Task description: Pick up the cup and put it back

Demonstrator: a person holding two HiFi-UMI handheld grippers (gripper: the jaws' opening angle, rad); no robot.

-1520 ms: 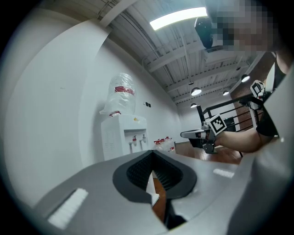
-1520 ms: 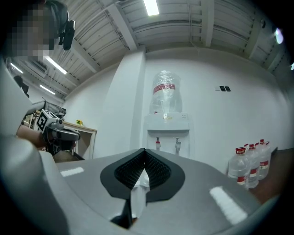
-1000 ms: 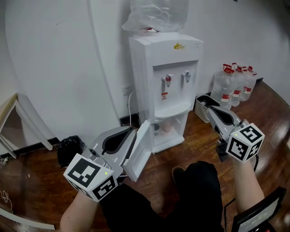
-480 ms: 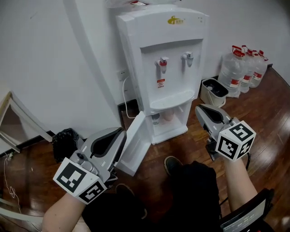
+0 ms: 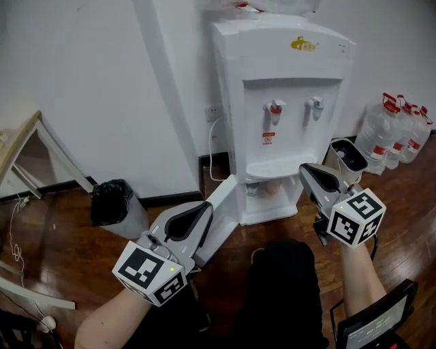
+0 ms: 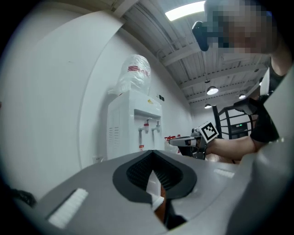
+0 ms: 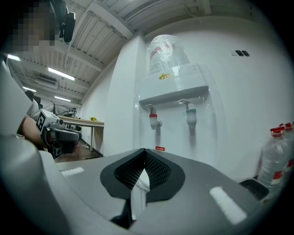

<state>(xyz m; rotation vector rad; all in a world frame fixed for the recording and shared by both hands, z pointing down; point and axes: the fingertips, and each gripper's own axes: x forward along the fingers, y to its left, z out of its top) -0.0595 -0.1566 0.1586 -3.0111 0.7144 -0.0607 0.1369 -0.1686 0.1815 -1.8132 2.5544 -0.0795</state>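
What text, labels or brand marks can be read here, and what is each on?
Nothing reads clearly.
Gold brand mark on the white plastic water dispenser: too small to read.
Red-and-white sticker under its red tap: blurred.
Labels on the clear plastic water jugs: unreadable.
Black-and-white square markers on the two cubes: patterns, not words.

Bagged bottle [image 5: 276, 5] on the water dispenser [image 5: 286, 82], mostly beyond head view's top edge.

The left gripper [image 5: 203, 210] is matt grey plastic, the dispenser [image 5: 293, 102] glossy white.
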